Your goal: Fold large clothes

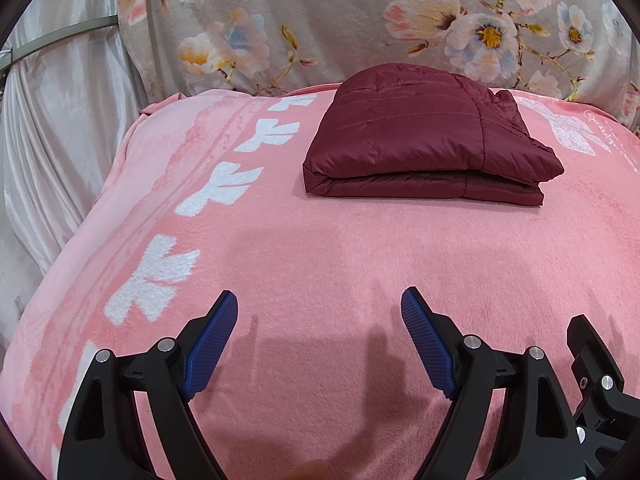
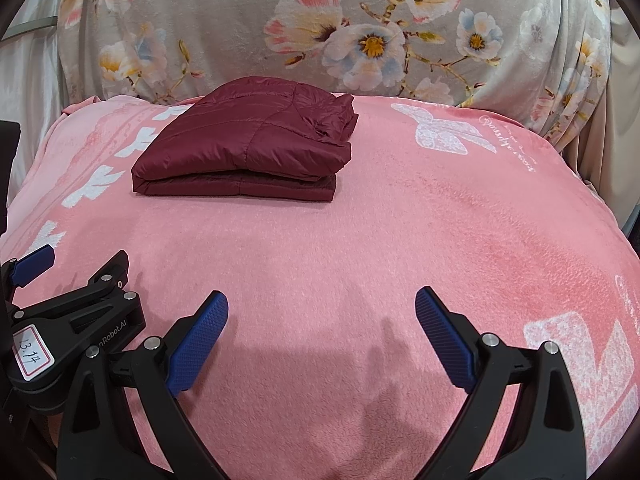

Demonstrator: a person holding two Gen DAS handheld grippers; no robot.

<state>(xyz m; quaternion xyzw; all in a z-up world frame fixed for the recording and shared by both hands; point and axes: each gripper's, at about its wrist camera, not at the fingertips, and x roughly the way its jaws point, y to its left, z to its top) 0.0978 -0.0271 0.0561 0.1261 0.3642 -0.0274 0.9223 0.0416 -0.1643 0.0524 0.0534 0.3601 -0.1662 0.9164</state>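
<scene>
"1314" sticker (image 2: 32,351), "nRobot.AI" on left tongs (image 2: 112,330)

A maroon quilted jacket (image 1: 428,140) lies folded into a neat, thick rectangle on a pink fleece blanket (image 1: 312,248) patterned with white bows. The left tool (image 1: 320,312) hovers near the blanket's front edge, well apart from the jacket, its blue-padded fingers (image 1: 210,344) spread wide with nothing between them. Part of the right tool (image 1: 596,372) shows at the lower right. Behind, a grey floral blanket (image 1: 320,20) hangs, with pale satin drapery (image 1: 60,120) to the left.
</scene>
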